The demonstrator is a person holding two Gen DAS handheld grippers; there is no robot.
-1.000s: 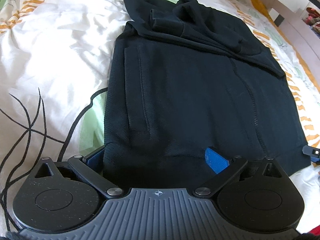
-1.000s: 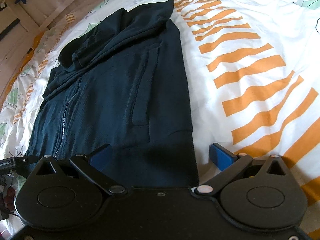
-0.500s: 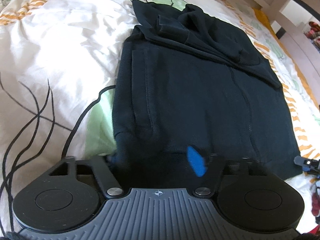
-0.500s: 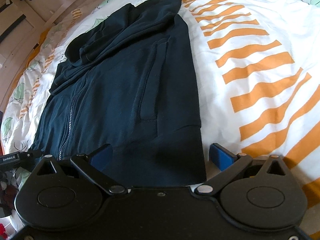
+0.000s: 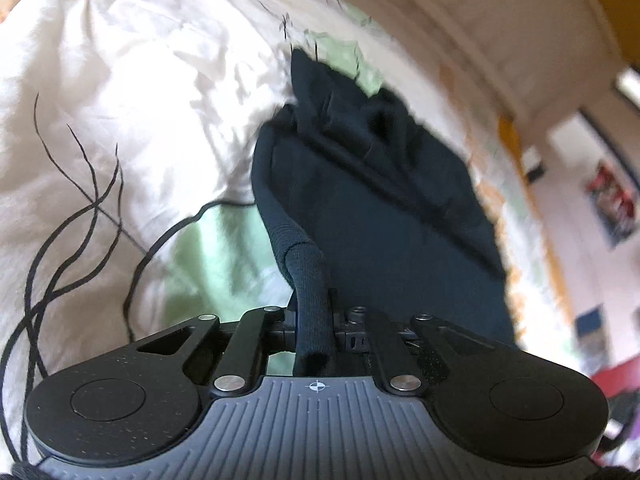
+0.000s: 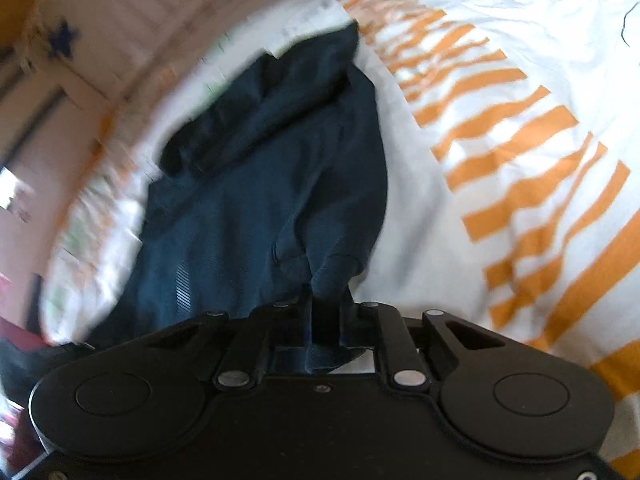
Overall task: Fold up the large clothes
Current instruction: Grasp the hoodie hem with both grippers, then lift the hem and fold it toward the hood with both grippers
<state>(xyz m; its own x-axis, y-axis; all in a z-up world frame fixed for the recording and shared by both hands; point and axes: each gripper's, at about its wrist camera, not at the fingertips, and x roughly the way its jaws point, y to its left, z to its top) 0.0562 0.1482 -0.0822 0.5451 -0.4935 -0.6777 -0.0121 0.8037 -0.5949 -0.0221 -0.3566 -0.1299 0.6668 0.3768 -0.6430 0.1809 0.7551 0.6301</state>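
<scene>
A dark navy zip hoodie (image 5: 384, 216) lies on the bed with its hood at the far end. In the left wrist view my left gripper (image 5: 314, 312) is shut on the hoodie's bottom hem at its left corner; the cloth is bunched into a roll between the jaws and lifted off the bed. In the right wrist view the same hoodie (image 6: 260, 184) stretches away, and my right gripper (image 6: 326, 316) is shut on the hem at the right corner, a fold of fabric pinched between the jaws. Both views are blurred.
The bed is covered by a white duvet with black line drawings and green patches (image 5: 120, 128) and orange stripes (image 6: 520, 168). A wooden bed frame (image 5: 460, 12) runs along the far side. Room clutter shows beyond the bed edge.
Both grippers went from wide open around the hem to shut on it. The left one has lifted and rolled, pulling the left corner up; the hoodie's lower edge is now bunched.
</scene>
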